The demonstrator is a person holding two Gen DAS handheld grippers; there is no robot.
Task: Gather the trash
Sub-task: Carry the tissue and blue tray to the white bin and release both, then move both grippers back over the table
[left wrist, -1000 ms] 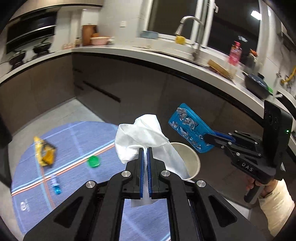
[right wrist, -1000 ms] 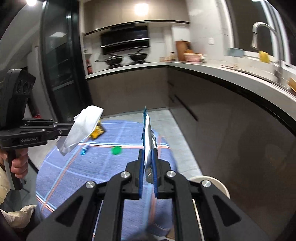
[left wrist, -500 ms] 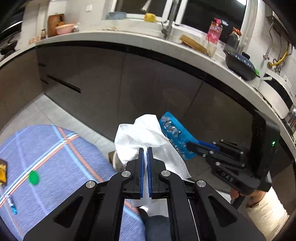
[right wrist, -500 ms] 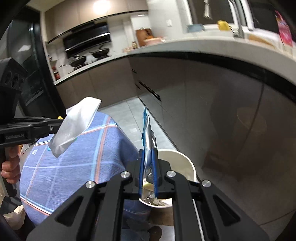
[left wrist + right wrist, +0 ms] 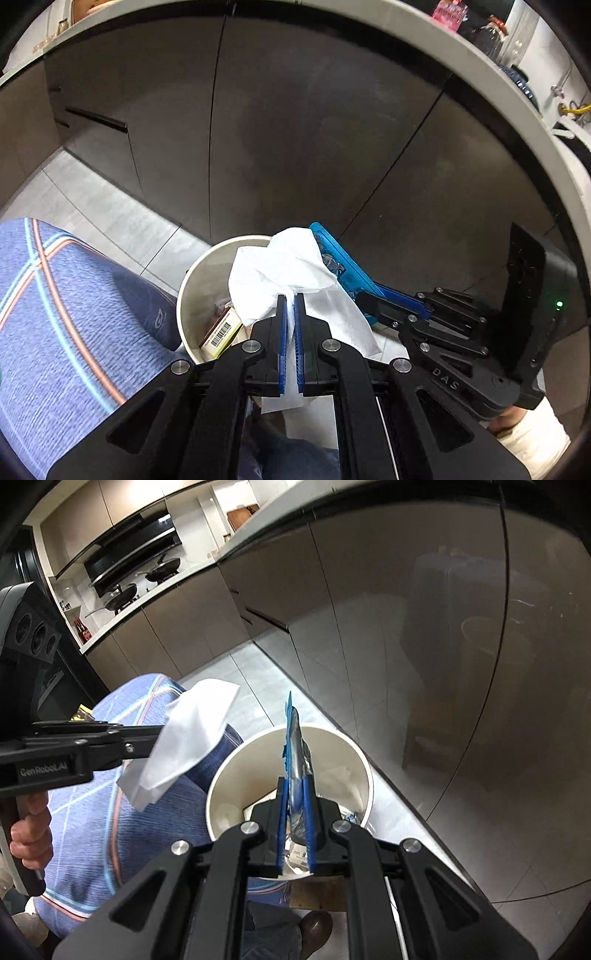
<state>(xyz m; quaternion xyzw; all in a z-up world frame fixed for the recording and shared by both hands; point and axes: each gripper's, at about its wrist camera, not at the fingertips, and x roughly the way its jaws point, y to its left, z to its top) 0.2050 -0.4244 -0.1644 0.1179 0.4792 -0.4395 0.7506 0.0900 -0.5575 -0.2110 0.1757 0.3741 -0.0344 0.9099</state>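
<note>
In the left wrist view, the left gripper [image 5: 290, 301] was clamped narrow on a crumpled white paper tissue [image 5: 284, 269], its blue pads pinching the tissue near the middle so that loose folds billowed above the fingertips and a tail hung below. The tissue hung over the near rim of the round cream-coloured waste bin [image 5: 192, 280] standing on the grey tiled floor beside the dark cabinet fronts [image 5: 295, 129], a position that seemed chosen for a clean drop. Inside the bin lay a small carton with a barcode [image 5: 221, 332] among other scraps. To the right, the right gripper [image 5: 364, 301] reached in from the side, gripping a flat blue foil wrapper [image 5: 341, 264] just behind the tissue. A blue woven rug with orange and pale stripes [image 5: 74, 314] lay left of the bin.

In the right wrist view, the right gripper [image 5: 295, 781] was closed tight on the blue foil wrapper [image 5: 293, 746], held edge-on and upright directly above the bin's opening [image 5: 364, 768], probably so it would fall straight inside. The left gripper [image 5: 157, 740] came in from the left, with the tissue [image 5: 188, 734] over the rug [image 5: 85, 812], apparently just short of the rim. A hand [image 5: 31, 834] gripped its handle.
</note>
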